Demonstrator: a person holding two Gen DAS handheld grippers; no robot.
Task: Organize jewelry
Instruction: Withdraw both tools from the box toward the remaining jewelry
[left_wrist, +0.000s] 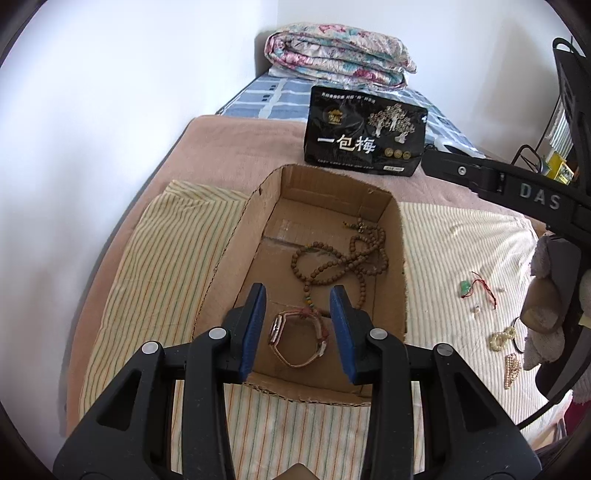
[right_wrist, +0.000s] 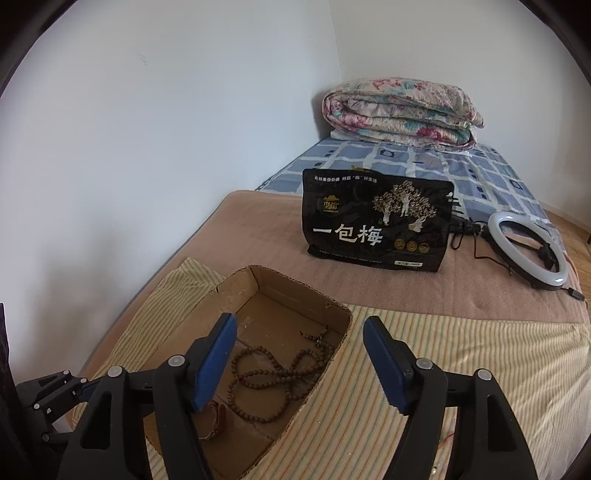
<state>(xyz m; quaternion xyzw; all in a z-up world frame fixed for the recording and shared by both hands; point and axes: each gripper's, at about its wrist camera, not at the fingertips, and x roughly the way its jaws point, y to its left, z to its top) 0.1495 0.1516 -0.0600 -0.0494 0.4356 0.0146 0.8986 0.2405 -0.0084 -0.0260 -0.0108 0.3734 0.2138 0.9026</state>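
We look down from our left tool (left_wrist: 297, 325) into an open cardboard box (left_wrist: 400, 280) that sits on a striped cloth (left_wrist: 155, 273) spread over the bed. The blue pads of this tool stand narrowly apart with nothing pressed between them; a watch (left_wrist: 295, 341) with a pinkish strap lies on the box floor below the gap, near the box's near edge. Farther in, toward the box's right wall, a long string of brown wooden beads (left_wrist: 343, 258) lies in loose loops, its tassel end reaching down to the watch.

Our right tool (right_wrist: 299, 365) hangs over the box's right-hand wall, its jaws wide and empty. From the right wrist view the beads show between its fingers, on the box floor.

On the cloth to the right of the box, well apart from it, the rest of the jewelry lies scattered: a green pendant on a red cord (left_wrist: 476, 290), a pale pearl bracelet (left_wrist: 500, 338) and a beaded hair clip (left_wrist: 511, 369) toward the near edge of the bed.

Behind the box a black snack bag (left_wrist: 364, 134) stands upright on the brown blanket (left_wrist: 229, 147). A folded floral quilt (left_wrist: 336, 53) rests at the far end of the bed, and a ring light (right_wrist: 528, 251) lies near the bed's right edge.
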